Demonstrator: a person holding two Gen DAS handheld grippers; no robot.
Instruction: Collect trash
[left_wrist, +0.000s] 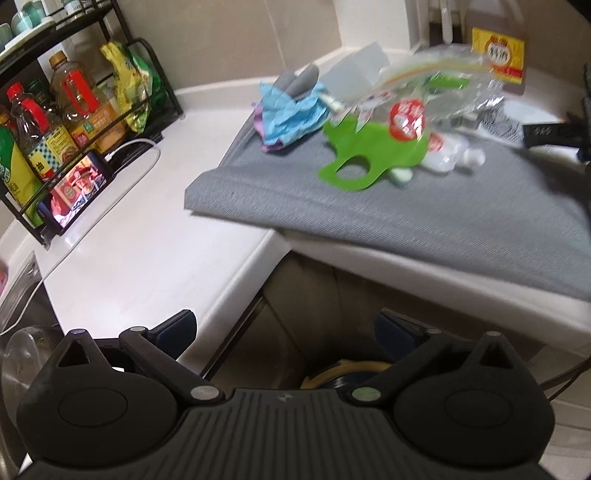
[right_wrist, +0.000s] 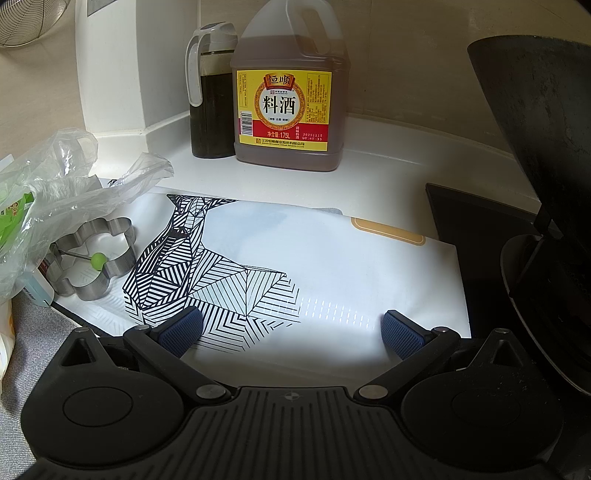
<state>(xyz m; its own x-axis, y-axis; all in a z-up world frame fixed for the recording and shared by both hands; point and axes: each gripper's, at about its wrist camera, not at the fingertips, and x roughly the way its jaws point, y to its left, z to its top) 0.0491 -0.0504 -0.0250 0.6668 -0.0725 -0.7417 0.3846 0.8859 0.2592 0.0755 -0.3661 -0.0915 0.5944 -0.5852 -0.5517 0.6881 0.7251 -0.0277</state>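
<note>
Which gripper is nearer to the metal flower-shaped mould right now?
Right. The right gripper hangs open over the patterned white sheet, with the metal mould just ahead to its left. The left gripper is open, back off the counter's edge, well short of the grey mat.

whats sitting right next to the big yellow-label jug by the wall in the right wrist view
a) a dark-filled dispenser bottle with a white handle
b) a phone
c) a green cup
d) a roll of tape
a: the dark dispenser bottle with a white handle and grey cap stands just left of the yellow-label jug, on the white counter against the wall.
</note>
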